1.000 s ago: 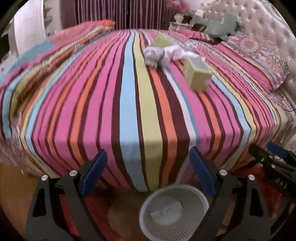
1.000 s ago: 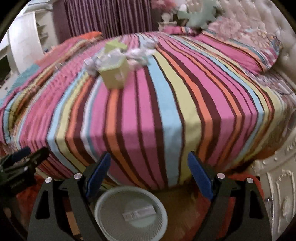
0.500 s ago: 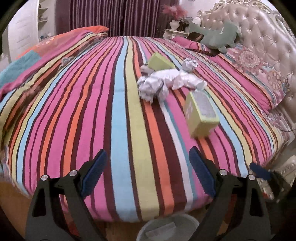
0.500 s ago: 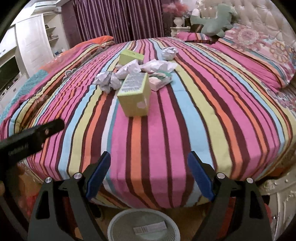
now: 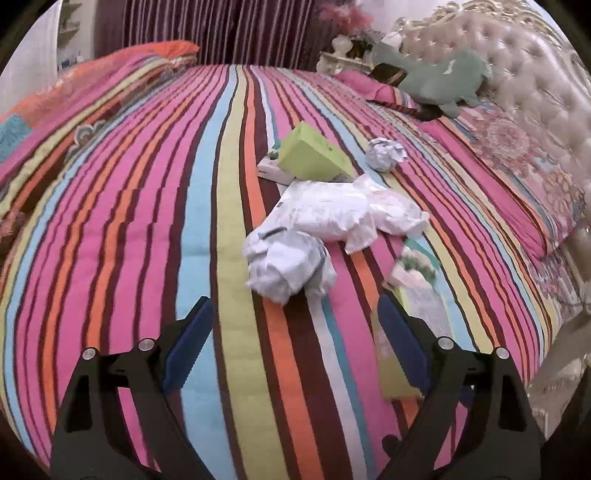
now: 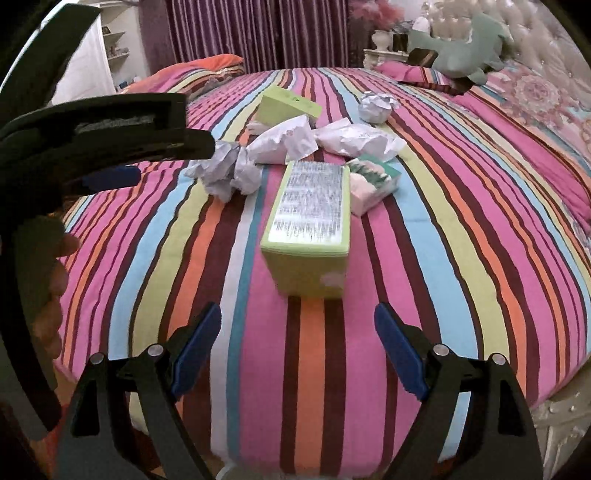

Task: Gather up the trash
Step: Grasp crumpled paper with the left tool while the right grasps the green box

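Observation:
Trash lies on a striped bedspread (image 5: 147,206). A crumpled white paper wad (image 5: 288,262) lies just beyond my open, empty left gripper (image 5: 295,339); it also shows in the right wrist view (image 6: 229,173). Behind it lie white crumpled wrappers (image 5: 340,210), a tilted green box (image 5: 314,155) and a small paper ball (image 5: 384,153). A second green box (image 6: 310,229) lies directly ahead of my open, empty right gripper (image 6: 297,343), with a small green-and-white pack (image 6: 373,182) beside it. The left gripper's body (image 6: 92,125) shows at the left of the right wrist view.
A green plush toy (image 5: 439,81) and patterned pillows (image 5: 517,147) lie against the tufted headboard (image 5: 535,66) on the right. Purple curtains (image 6: 258,33) hang behind the bed. A white shelf unit (image 6: 107,51) stands at the far left.
Both grippers have risen from floor level by the white bin and moved forward over the bed toward the trash. The bin has dropped out of view. Both stay open.

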`<action>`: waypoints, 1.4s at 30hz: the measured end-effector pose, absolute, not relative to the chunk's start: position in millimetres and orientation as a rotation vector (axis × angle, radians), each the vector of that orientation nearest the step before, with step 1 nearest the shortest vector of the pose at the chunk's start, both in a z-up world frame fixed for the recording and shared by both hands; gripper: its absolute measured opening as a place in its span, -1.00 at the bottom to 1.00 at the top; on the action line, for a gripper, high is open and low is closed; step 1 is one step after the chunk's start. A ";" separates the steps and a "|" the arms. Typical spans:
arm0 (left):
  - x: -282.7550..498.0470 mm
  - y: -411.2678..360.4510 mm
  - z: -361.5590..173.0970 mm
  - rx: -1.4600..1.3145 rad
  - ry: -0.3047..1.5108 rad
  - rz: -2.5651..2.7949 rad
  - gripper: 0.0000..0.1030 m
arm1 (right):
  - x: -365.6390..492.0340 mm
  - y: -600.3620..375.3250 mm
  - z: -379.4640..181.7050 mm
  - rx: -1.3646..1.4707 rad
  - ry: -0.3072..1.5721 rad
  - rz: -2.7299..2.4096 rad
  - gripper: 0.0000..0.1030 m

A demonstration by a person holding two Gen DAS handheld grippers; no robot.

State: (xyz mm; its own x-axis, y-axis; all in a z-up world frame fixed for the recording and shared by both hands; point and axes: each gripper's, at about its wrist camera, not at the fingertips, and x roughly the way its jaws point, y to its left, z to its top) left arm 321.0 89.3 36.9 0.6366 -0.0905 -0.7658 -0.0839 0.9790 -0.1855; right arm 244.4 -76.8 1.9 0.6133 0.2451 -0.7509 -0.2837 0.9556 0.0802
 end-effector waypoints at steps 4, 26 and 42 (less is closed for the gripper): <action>346.6 93.0 25.2 -0.231 0.916 -0.003 0.70 | 258.4 -70.9 0.1 -0.061 0.862 0.300 0.57; 398.2 94.0 -23.1 -0.174 1.040 0.039 0.14 | 300.6 -61.5 -19.8 -0.125 0.909 0.293 0.02; 320.3 92.6 1.4 -0.192 0.960 0.049 0.10 | 255.4 -112.4 -5.5 0.035 0.939 0.289 0.00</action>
State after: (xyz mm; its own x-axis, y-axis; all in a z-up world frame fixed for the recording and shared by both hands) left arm 320.3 92.6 1.4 0.5735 -0.0440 -0.8180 -0.1262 0.9819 -0.1412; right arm 255.4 -112.4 -5.5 0.5551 0.2596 -0.7902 -0.2290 0.9610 0.1549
